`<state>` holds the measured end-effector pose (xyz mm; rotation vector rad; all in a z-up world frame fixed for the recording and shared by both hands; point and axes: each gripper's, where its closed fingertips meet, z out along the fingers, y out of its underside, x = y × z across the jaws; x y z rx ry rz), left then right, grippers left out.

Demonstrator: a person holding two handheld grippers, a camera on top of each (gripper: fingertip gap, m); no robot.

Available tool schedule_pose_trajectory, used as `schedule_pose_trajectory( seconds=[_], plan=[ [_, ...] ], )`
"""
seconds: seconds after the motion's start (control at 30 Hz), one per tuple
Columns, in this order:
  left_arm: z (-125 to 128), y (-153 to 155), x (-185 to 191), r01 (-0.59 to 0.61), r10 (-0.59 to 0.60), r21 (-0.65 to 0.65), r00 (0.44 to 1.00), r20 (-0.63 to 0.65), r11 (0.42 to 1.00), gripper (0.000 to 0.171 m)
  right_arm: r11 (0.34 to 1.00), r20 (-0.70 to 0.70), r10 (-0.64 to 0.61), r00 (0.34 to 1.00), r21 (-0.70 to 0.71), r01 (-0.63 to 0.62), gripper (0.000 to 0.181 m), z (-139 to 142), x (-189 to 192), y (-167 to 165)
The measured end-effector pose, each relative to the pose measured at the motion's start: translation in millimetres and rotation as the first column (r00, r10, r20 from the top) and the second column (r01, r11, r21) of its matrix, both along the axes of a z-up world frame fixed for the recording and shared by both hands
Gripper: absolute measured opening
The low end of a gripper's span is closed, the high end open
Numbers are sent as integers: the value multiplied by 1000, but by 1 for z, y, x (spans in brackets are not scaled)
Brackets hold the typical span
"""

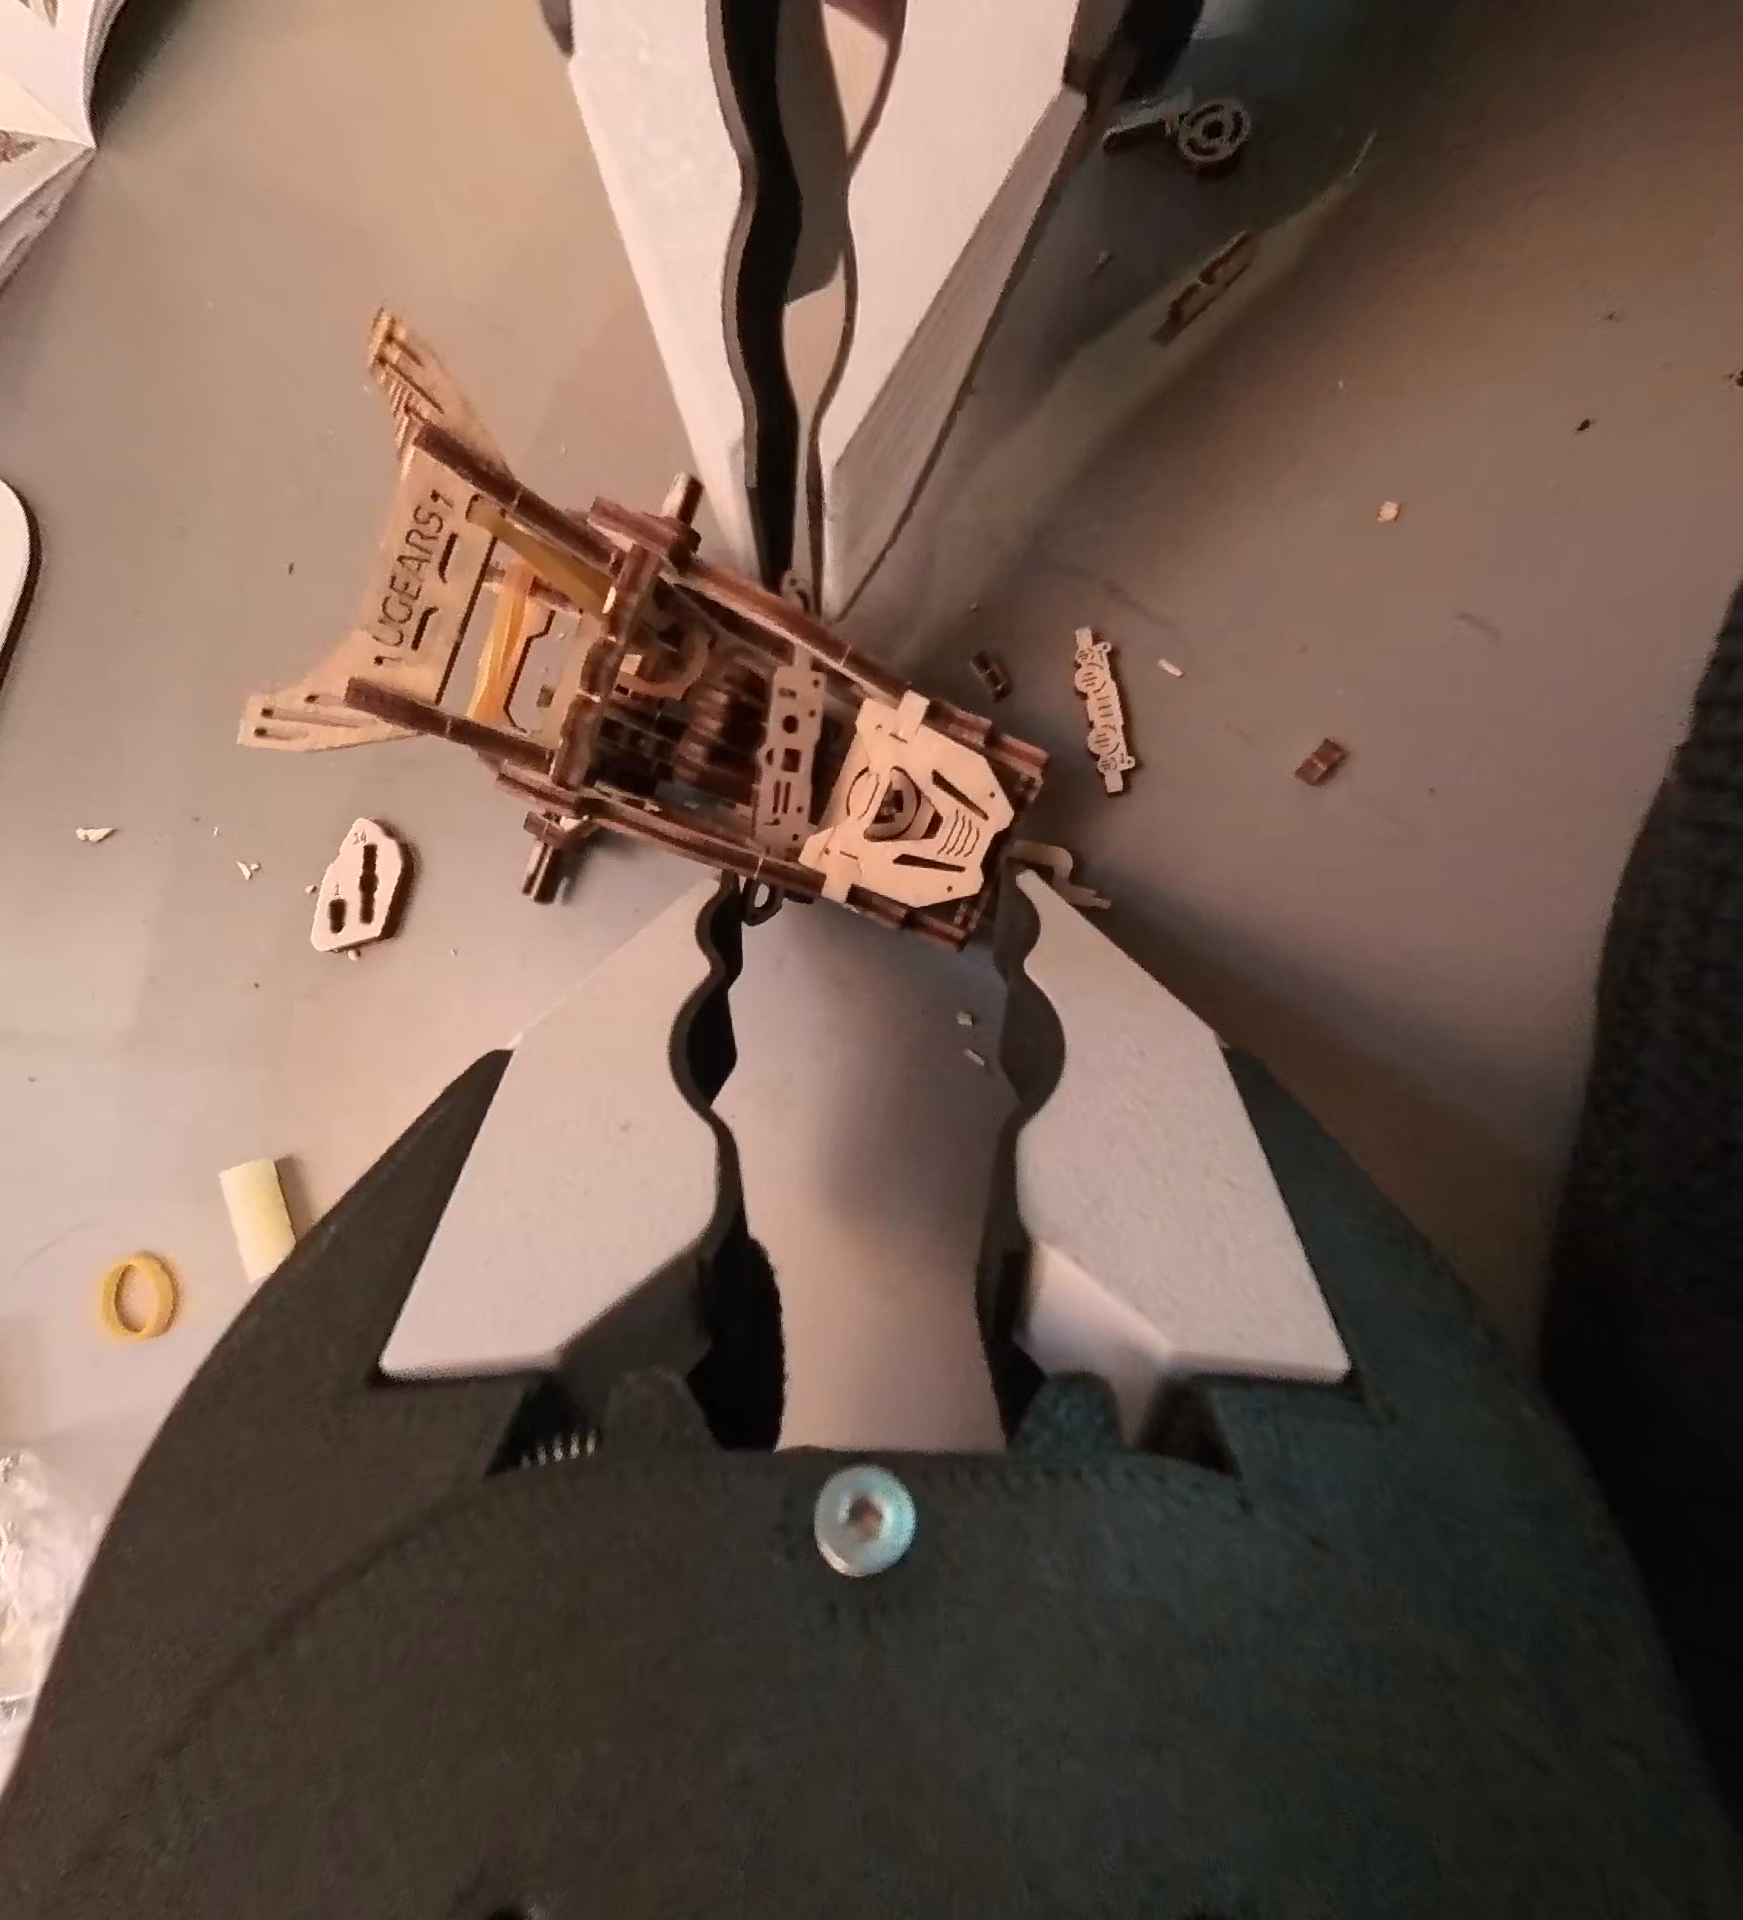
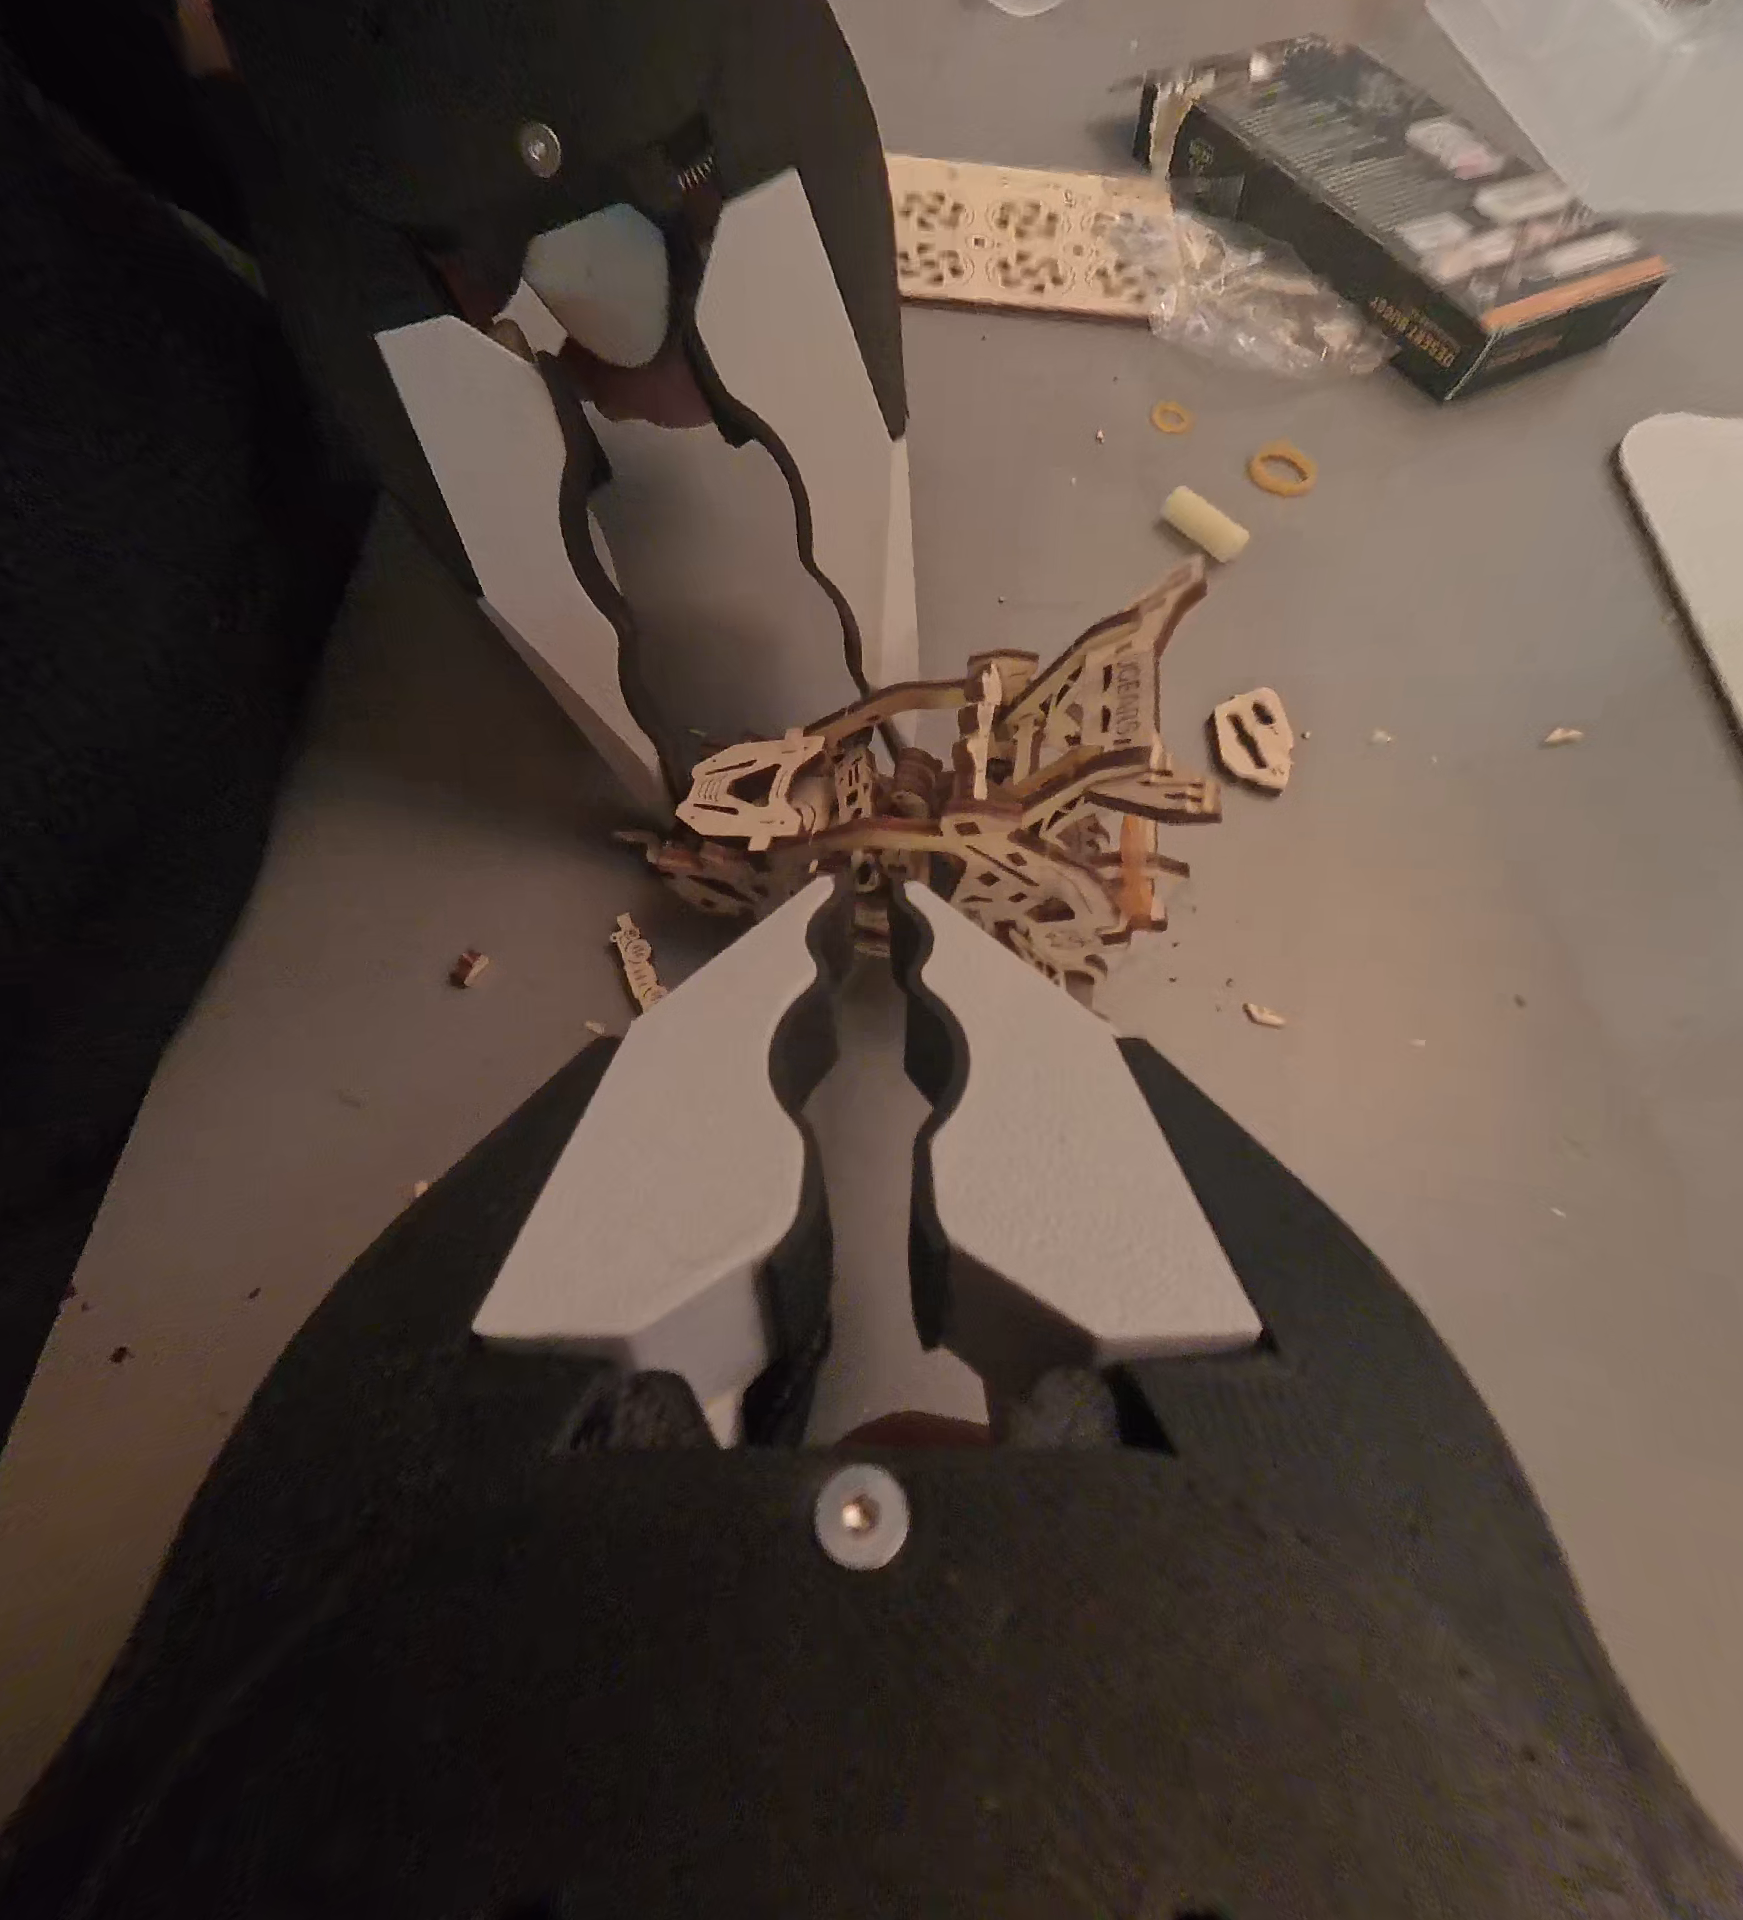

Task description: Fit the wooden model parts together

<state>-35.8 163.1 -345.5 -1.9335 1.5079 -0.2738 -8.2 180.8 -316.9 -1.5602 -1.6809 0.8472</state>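
Here the wooden model (image 1: 680,717) sits gripped between both tools' tips.

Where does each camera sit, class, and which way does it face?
Left wrist view: on the left gripper, looking along its fingers, spread around the wooden model.
Right wrist view: on the right gripper, facing the model from the opposite side, fingers nearly closed.
Shared: the model, grey table, each other's gripper.
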Motion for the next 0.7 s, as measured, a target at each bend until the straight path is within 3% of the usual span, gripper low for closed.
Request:
schedule_pose_trajectory(
  seconds=[0.7],
  plan=[
    [-2, 0, -1, -8, 8, 25, 1000, 11, 1000, 50, 970, 39, 57, 998, -240, -46, 3, -11, -2, -11]
  ],
)
